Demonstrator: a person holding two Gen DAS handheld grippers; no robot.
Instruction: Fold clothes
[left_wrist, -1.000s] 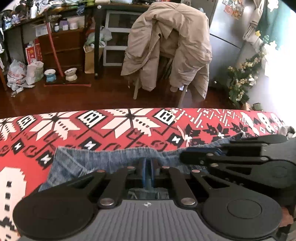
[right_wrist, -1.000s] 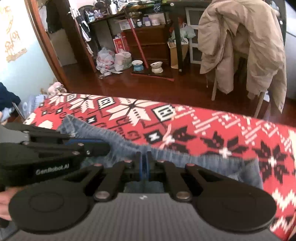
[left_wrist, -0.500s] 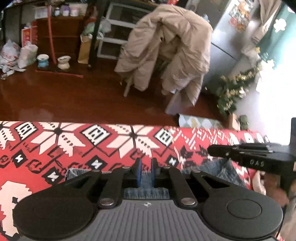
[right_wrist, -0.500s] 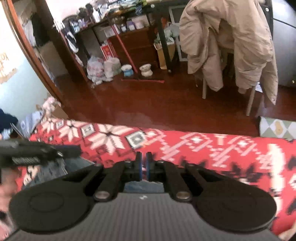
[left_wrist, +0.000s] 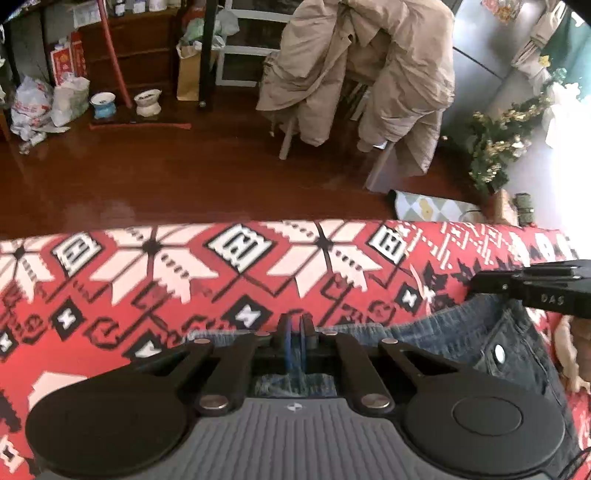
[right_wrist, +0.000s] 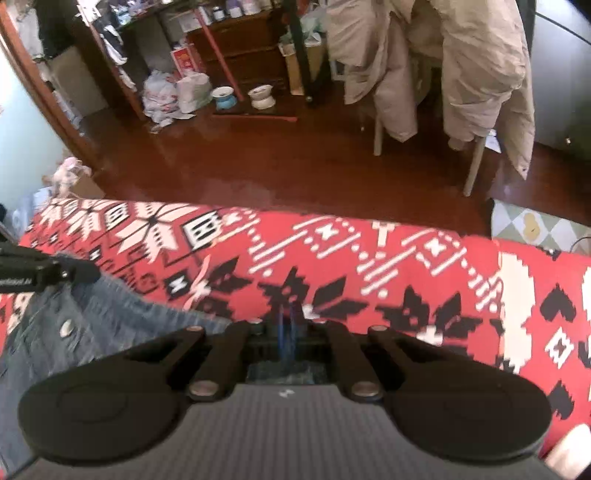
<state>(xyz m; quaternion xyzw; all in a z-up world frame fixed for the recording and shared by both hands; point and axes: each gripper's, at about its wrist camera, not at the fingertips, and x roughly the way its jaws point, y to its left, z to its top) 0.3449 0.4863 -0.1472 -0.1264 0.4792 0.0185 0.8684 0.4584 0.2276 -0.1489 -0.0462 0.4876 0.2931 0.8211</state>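
Denim jeans (left_wrist: 476, 332) lie on a red patterned blanket (left_wrist: 229, 280), their far edge clamped in the closed fingers of the left gripper (left_wrist: 294, 334) and right gripper (right_wrist: 286, 325). Folding looks barely started; no finished fold shows yet.
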